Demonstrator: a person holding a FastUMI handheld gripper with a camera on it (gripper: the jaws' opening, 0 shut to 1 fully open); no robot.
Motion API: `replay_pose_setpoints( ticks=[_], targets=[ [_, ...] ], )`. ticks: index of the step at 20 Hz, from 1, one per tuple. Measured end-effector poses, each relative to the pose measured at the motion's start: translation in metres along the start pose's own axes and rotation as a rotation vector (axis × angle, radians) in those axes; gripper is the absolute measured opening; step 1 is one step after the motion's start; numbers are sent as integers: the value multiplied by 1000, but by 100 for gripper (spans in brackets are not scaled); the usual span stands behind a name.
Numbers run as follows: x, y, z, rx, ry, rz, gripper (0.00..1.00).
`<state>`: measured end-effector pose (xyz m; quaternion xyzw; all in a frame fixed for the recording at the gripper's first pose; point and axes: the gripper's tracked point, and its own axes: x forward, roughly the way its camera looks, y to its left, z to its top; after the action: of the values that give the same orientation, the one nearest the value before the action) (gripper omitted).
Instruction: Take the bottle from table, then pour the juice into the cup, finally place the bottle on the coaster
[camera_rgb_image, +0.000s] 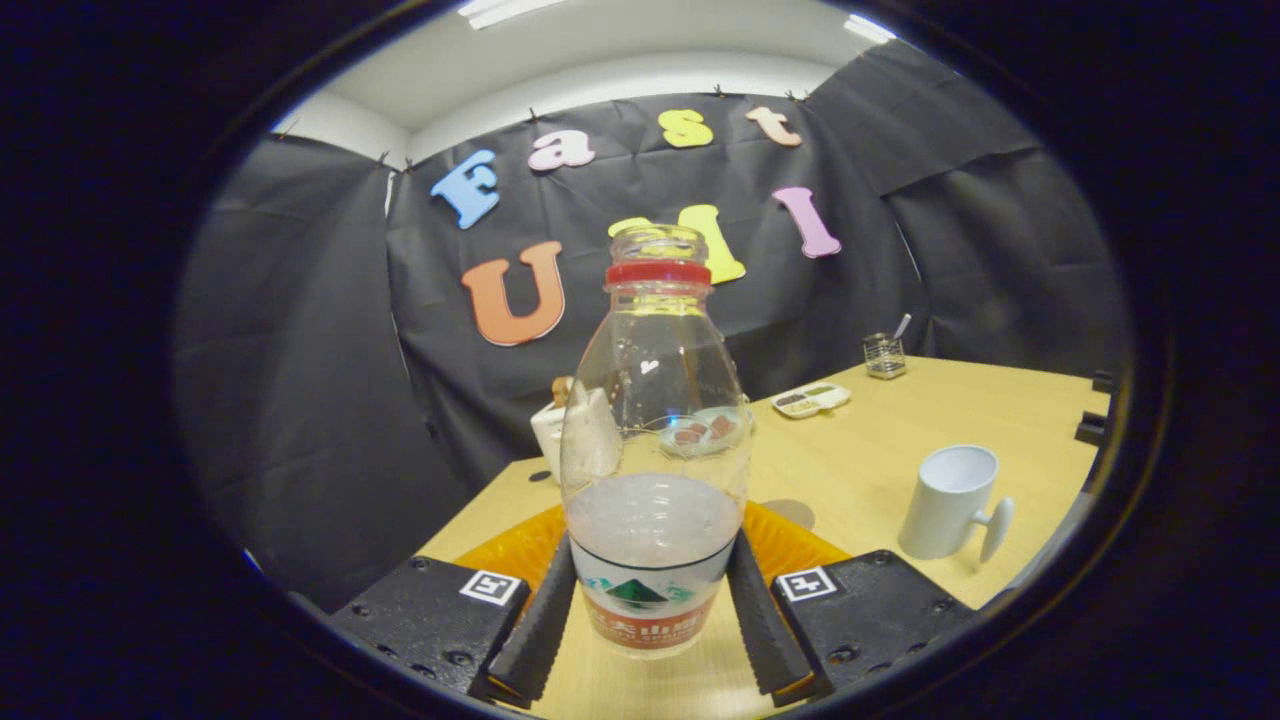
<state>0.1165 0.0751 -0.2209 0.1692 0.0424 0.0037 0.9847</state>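
Gripper view: the gripper (650, 615) has its two fingers closed against the lower sides of the bottle (655, 450), which stands upright between them, uncapped, holding a little pale liquid. Under and just behind the bottle lies an orange coaster (790, 535). Beside the bottle, on the wooden table (900, 430), stands the white cup (948, 500), apparently empty. Beyond the bottle sits a small tray (810, 400). Judged step: bottle grasped, pour pending; next, carry the bottle to the cup and tilt.

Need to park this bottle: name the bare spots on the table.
Tool grips the bottle over the coaster. Bare wood lies between the cup and the tray, and beyond the cup. The far corner behind the bottle is crowded.
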Motion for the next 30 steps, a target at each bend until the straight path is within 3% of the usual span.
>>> replay_pose_setpoints(
  ticks=[5, 9, 15, 20, 23, 30],
  targets=[
    [4, 12, 17, 276, 3, 68, 78],
    [9, 0, 11, 381, 17, 42, 78],
    [6, 2, 9, 539, 34, 67, 78],
    [12, -4, 18, 603, 57, 72, 77],
    [13, -17, 18, 628, 79, 32, 78],
    [12, -30, 21, 824, 70, 72, 78]
  ],
)
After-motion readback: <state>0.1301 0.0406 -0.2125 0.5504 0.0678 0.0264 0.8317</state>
